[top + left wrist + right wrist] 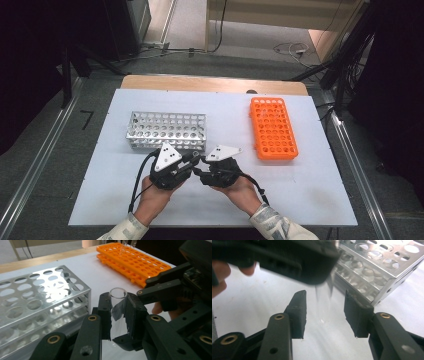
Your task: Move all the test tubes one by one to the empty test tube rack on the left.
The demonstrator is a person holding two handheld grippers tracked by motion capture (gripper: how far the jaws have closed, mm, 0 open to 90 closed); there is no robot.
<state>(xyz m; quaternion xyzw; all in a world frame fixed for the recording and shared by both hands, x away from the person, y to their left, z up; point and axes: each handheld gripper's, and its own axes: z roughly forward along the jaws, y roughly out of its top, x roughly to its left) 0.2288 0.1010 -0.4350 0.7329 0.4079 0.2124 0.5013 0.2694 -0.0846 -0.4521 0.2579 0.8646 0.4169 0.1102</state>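
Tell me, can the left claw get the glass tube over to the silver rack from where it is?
Probably yes. The left claw is shut on the glass tube, and the silver rack stands right beside it with open holes on top. The right claw is open around the tube, not pressing it, so it should not hold it back.

Lab: test-tube racks (167, 130)

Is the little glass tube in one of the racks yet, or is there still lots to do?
Not yet. The handover looks done: the left gripper pinches the clear glass tube upright, and the right gripper stands open with its pads off the glass. Now the tube hangs above the white table beside the silver rack. Its holes look empty, like most of the orange rack. Seating the tube in a hole is probably what's left.
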